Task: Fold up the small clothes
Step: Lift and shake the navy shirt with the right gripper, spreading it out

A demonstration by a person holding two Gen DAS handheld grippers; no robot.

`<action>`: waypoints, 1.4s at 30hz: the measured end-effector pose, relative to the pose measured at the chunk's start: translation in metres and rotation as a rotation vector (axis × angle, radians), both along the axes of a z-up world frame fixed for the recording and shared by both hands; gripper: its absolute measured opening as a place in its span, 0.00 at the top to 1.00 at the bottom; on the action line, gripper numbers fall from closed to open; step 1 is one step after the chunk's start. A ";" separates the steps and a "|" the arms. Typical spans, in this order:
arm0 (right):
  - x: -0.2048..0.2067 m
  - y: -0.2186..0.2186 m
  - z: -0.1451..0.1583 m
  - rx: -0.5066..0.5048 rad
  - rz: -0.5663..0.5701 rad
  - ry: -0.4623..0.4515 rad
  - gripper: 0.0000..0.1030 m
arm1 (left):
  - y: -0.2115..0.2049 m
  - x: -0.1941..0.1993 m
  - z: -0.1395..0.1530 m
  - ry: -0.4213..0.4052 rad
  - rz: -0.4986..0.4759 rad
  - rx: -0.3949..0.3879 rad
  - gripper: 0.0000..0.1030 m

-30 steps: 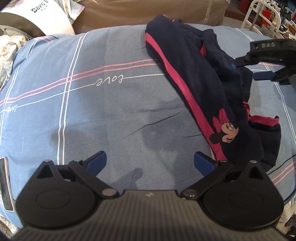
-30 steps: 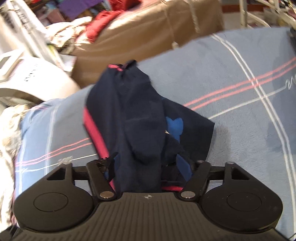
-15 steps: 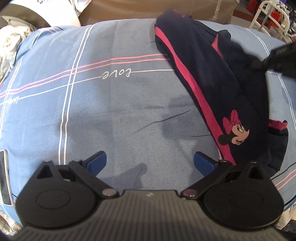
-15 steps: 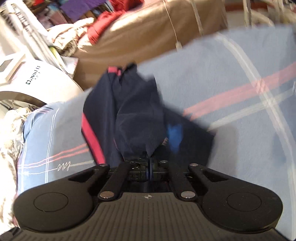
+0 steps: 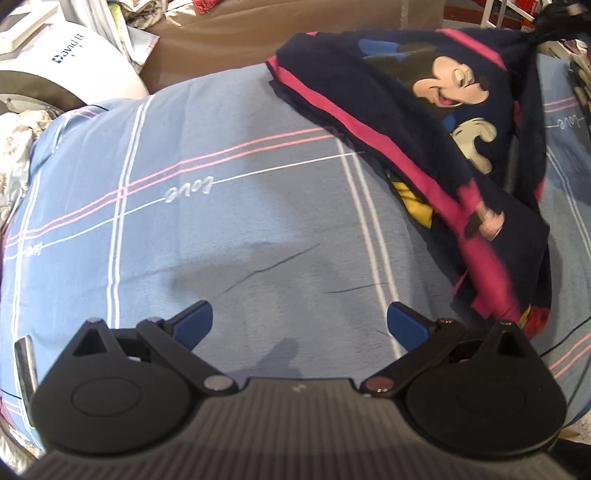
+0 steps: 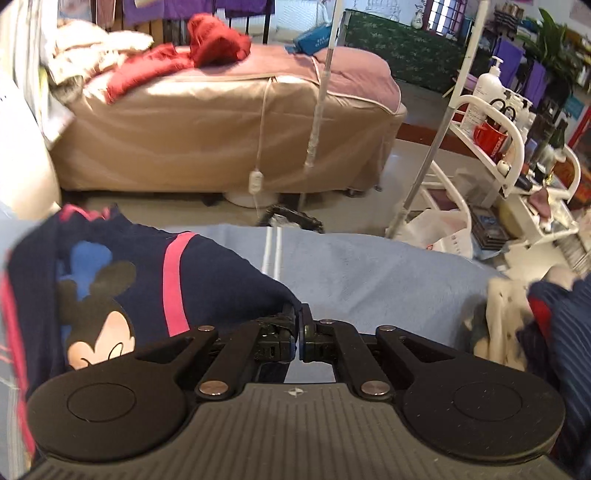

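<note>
A navy garment [image 5: 424,122] with pink stripes and a cartoon mouse print lies spread on the blue plaid blanket [image 5: 221,221], at the upper right of the left wrist view. One corner is pulled up taut toward my right gripper [image 5: 554,22], a dark blur at the top right. In the right wrist view my right gripper [image 6: 300,317] is shut on the edge of the garment [image 6: 147,280], which hangs away to the left. My left gripper [image 5: 300,317] stands open above bare blanket, to the left of the garment, with nothing between its fingers.
A heap of other clothes [image 6: 517,325] lies on the blanket [image 6: 369,273] at the right. Beyond it stand a white shelf cart [image 6: 517,147] with bottles and a tan-covered bed [image 6: 221,122]. A white appliance [image 5: 55,66] sits at the far left.
My right gripper shut on the garment and pulled it up and to the right, opening it out to show the mouse print. My left gripper shifted slightly over the blanket, still open.
</note>
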State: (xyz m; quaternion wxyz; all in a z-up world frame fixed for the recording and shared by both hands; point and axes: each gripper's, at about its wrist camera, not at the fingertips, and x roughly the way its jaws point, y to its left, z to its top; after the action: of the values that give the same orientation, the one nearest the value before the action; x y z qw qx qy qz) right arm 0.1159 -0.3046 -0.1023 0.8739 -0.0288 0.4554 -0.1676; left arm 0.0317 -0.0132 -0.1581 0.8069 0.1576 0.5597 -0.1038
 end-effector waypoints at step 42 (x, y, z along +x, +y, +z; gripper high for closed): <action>-0.082 0.405 0.013 0.760 0.712 0.146 0.98 | 0.202 0.003 0.037 -0.027 0.510 -0.100 0.00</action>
State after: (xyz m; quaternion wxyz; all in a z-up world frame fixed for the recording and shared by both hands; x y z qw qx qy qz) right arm 0.0342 0.1007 -0.0897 0.7915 0.1257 0.5058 0.3192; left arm 0.0348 0.1886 -0.1214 0.8211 -0.0276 0.5648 0.0776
